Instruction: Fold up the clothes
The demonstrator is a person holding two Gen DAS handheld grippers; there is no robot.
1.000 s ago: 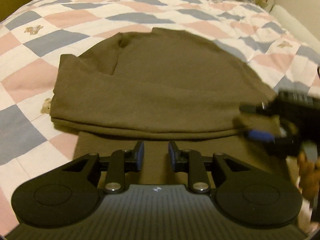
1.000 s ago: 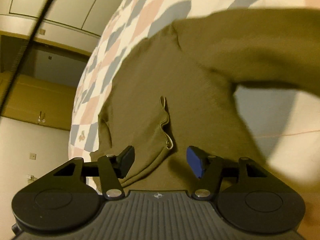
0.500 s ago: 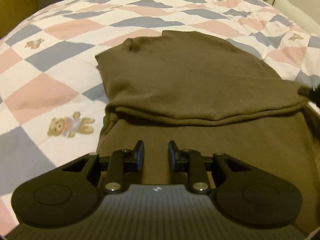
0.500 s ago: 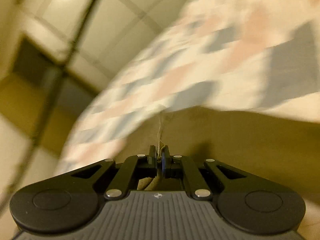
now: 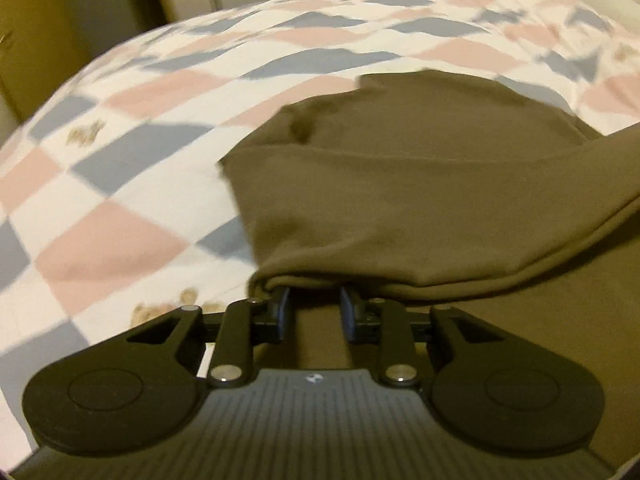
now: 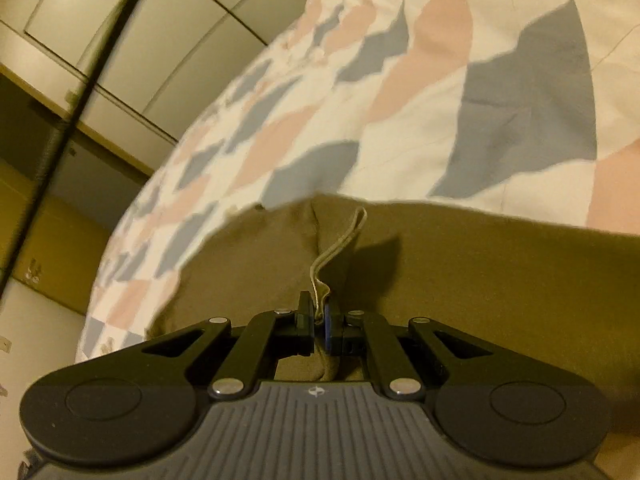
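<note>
Garment (image 5: 420, 200): olive-brown, one piece, lying on the bed over the quilt (image 5: 132, 208); upper layer doubled over the lower, its folded edge running across just ahead of the left tool.

Quilt: white ground with pink and grey-blue patches, small bear motifs; also seen in the right view (image 6: 480, 92).

Left hand-held gripper (image 5: 314, 310): released, jaws apart, fingertips tucked under the folded edge of the garment, nothing pinched between them.

Right hand-held gripper (image 6: 318, 320): clenched, grasping a hemmed edge of the garment (image 6: 500, 280); a pale seam strip rises from between the pads.

Cupboards (image 6: 132, 40): pale doors, behind the bed.
</note>
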